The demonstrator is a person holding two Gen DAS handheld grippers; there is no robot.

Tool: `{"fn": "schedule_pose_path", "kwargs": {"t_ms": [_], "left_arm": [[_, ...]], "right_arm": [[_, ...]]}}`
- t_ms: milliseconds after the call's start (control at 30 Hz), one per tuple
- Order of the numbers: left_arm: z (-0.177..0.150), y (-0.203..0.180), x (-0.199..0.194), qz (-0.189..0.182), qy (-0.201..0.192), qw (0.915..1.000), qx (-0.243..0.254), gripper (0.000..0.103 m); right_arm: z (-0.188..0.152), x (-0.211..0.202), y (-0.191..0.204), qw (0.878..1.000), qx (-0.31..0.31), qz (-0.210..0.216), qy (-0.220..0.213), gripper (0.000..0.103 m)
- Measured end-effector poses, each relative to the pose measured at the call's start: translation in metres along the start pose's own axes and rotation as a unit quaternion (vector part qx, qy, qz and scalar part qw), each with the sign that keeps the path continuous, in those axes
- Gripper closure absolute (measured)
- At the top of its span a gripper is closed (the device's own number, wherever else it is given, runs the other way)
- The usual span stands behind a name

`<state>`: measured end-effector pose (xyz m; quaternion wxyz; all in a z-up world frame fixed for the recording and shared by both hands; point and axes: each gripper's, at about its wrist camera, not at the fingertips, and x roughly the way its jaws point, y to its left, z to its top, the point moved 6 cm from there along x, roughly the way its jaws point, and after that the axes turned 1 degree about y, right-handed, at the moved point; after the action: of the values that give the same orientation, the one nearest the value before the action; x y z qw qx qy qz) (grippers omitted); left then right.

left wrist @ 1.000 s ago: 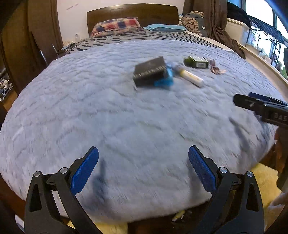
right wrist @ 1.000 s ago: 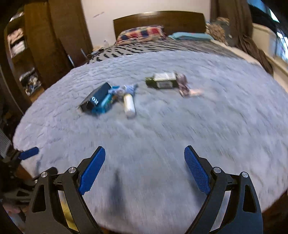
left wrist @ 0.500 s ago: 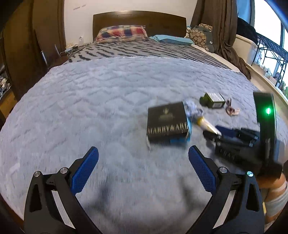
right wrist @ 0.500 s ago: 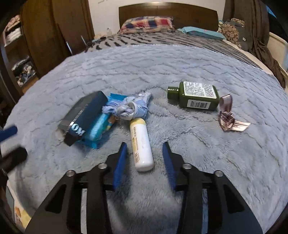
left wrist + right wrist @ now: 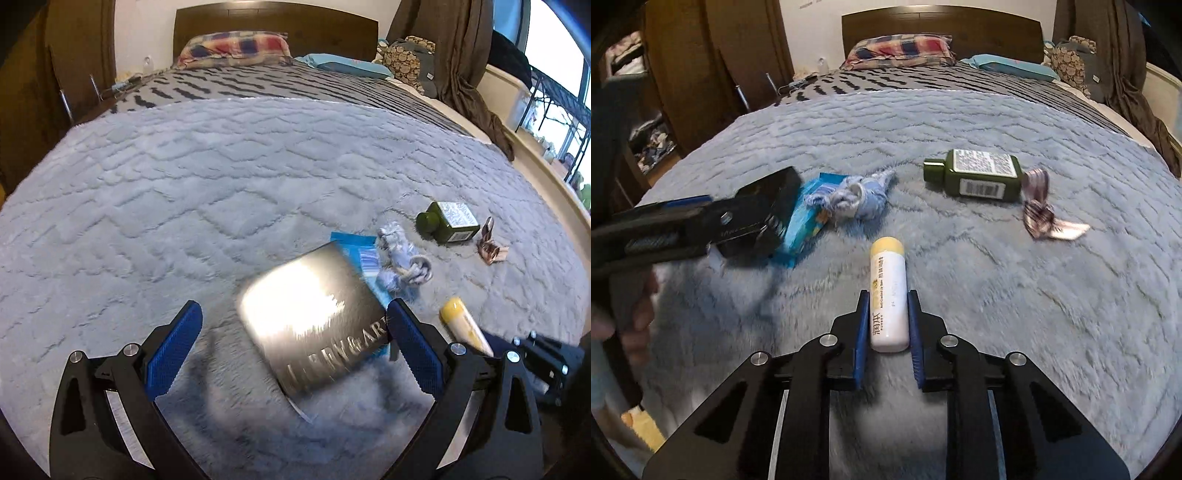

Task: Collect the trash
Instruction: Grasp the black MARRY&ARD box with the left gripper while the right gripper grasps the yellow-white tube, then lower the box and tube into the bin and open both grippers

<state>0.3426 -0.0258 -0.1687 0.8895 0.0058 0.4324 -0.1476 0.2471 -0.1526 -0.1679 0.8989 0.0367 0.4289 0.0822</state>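
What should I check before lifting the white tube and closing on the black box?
1. Right gripper pads flank the white tube: ok.
2. Firm grip on the tube: cannot tell.
3. Left gripper open wide: ok.
4. Black box between its fingers: ok, though nearer the right finger.
5. Box free of the blue packet: not ok, it overlaps the packet.
6. Green bottle clear of the tube: ok.

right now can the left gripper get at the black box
Probably yes: the left gripper is open, the black box lies flat between its fingers, and nothing covers it, though a blue packet sits under its far edge.
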Motion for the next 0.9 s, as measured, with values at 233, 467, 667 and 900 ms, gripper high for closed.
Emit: {"fn": "schedule_pose_path", "kwargs": {"t_ms": [233, 467, 667, 900], "left_arm": [[-0.005, -0.014, 0.008, -0.028, 0.014, 0.9995, -0.008, 0.008], [-0.031, -0.036, -0.004, -0.034, 0.017, 0.999, 0.025, 0.009], [-0.043, -0.053, -0.005, -0.024, 0.02, 0.9973, 0.067, 0.016], [-0.054, -0.057, -0.008, -0.01, 0.027, 0.997, 0.072, 0.032]], "right_arm": [[-0.011, -0.011, -0.003, 1.0, 0.005, 0.006, -0.004, 0.082], [-0.019, -0.022, -0.01, 1.0, 0.013, 0.013, -0.006, 0.082], [-0.025, -0.032, -0.015, 1.0, 0.018, 0.007, -0.01, 0.082], [-0.041, -0.052, -0.024, 1.0, 0.027, 0.0, -0.016, 0.082]]}}
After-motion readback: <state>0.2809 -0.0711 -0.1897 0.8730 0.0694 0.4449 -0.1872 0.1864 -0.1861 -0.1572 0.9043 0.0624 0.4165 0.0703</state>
